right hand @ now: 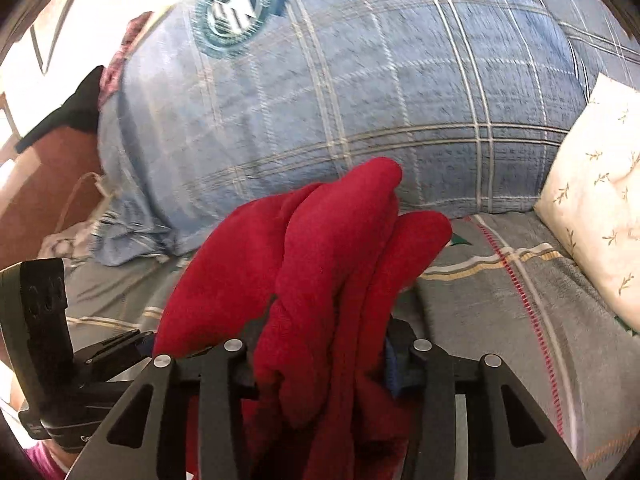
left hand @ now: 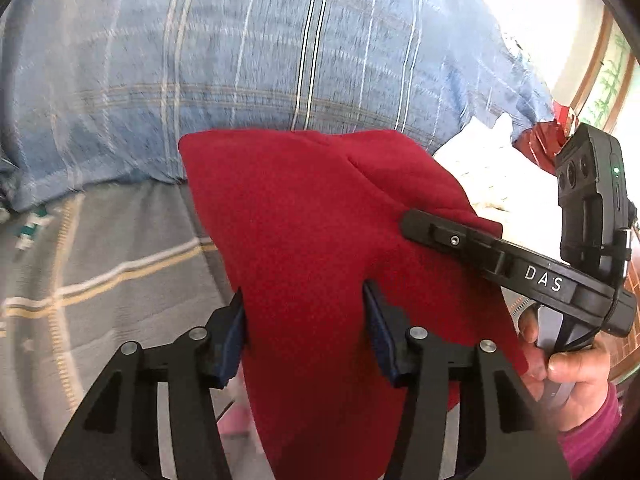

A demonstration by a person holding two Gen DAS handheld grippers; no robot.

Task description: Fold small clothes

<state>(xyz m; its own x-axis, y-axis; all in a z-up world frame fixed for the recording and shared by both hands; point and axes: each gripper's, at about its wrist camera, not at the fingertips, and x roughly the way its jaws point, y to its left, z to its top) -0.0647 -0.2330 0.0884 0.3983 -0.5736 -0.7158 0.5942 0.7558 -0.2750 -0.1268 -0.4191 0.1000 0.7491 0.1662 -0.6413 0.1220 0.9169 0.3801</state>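
Observation:
A small red fleece garment (left hand: pixel 312 240) hangs in the air above the bed, held from both sides. In the left wrist view my left gripper (left hand: pixel 306 336) has its blue-padded fingers (left hand: pixel 234 336) closed on the cloth, which drapes down between them. The right gripper's black finger (left hand: pixel 460 240) pinches the garment's right edge there. In the right wrist view my right gripper (right hand: pixel 320 364) is shut on bunched folds of the red garment (right hand: pixel 320 260). The cloth hides its fingertips. The left gripper's body (right hand: pixel 52 344) shows at lower left.
A grey plaid blanket (left hand: pixel 100 272) covers the bed below. A large blue plaid pillow (right hand: pixel 360 100) lies behind the garment. A cream floral pillow (right hand: pixel 600 208) sits at the right. A wooden headboard (right hand: pixel 36 192) stands at the left.

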